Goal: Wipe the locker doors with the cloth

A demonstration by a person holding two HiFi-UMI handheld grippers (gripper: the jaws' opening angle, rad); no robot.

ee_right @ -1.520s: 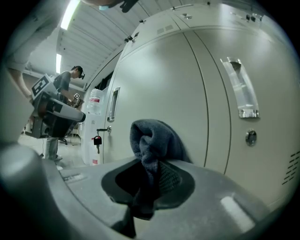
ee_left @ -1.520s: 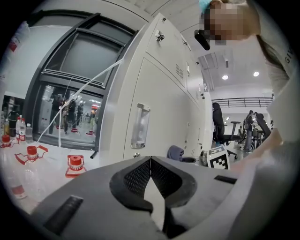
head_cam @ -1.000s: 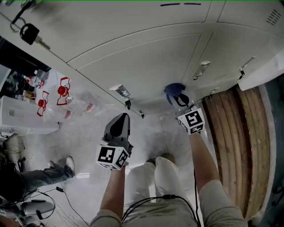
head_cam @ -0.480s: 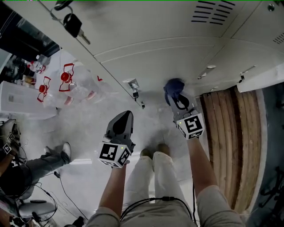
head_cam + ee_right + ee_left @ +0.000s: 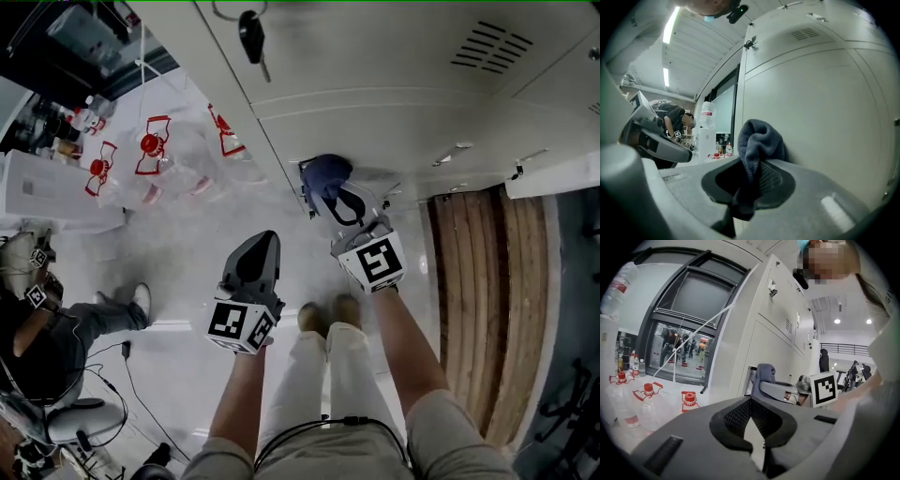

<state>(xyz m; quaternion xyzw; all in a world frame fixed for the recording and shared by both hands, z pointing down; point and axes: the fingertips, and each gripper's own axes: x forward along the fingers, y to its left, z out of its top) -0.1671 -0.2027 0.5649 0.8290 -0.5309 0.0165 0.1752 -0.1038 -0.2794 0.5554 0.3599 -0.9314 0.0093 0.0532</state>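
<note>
Right gripper holds a cloth at a locker door; left gripper hangs empty.

The cloth is a soft, dark blue-grey, nubbly bunch, clamped between the right gripper's ribbed black pads. Its rounded top fold stands above the jaws and lies against the smooth, pale painted metal door, near the door's edge at the left end of the row. The left gripper's jaws are pressed together at their tips with nothing between them, well apart from the lockers. A black-headed key hangs at the door above. Clear plastic bottles with red caps stand on the pale speckled floor, and rough wooden planks lie to the right.
</note>
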